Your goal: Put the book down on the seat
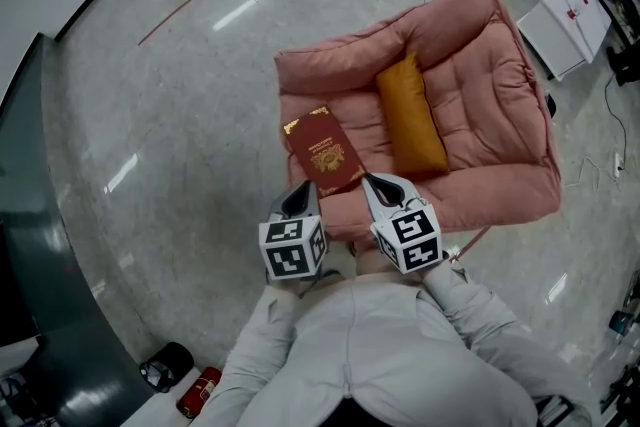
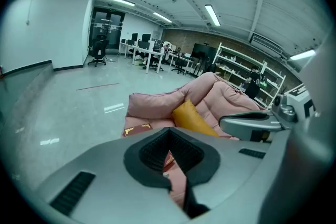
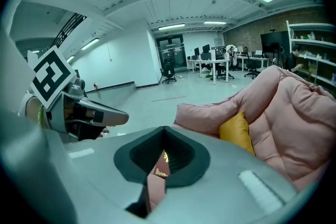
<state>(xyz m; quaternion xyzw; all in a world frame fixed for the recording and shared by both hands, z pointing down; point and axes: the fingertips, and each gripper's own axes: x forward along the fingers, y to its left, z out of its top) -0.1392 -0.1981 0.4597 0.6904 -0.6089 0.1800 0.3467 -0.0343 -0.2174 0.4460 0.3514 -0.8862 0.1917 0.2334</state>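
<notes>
Dark red gilt-stamped book (image 1: pixel 323 151) flat on pink cushioned seat (image 1: pixel 500 95), frame centre, left gripper (image 1: pixel 304 186), right gripper (image 1: pixel 369 179) just below, both clenched, empty

— Head view?
— From head height, steeply down, close over left gripper (image 1: pixel 303 187) and right gripper (image 1: pixel 374 181), pink seat (image 1: pixel 490 145) just ahead.
— Left gripper view?
— Low, along its own jaws, across the seat toward shelves (image 2: pixel 262 73).
— Right gripper view?
— Low likewise, toward seat and distant desks (image 3: pixel 210 64).
— Shared?
— Seat, orange cushion (image 1: pixel 410 115), red book (image 1: pixel 323 151) in all three.
</notes>
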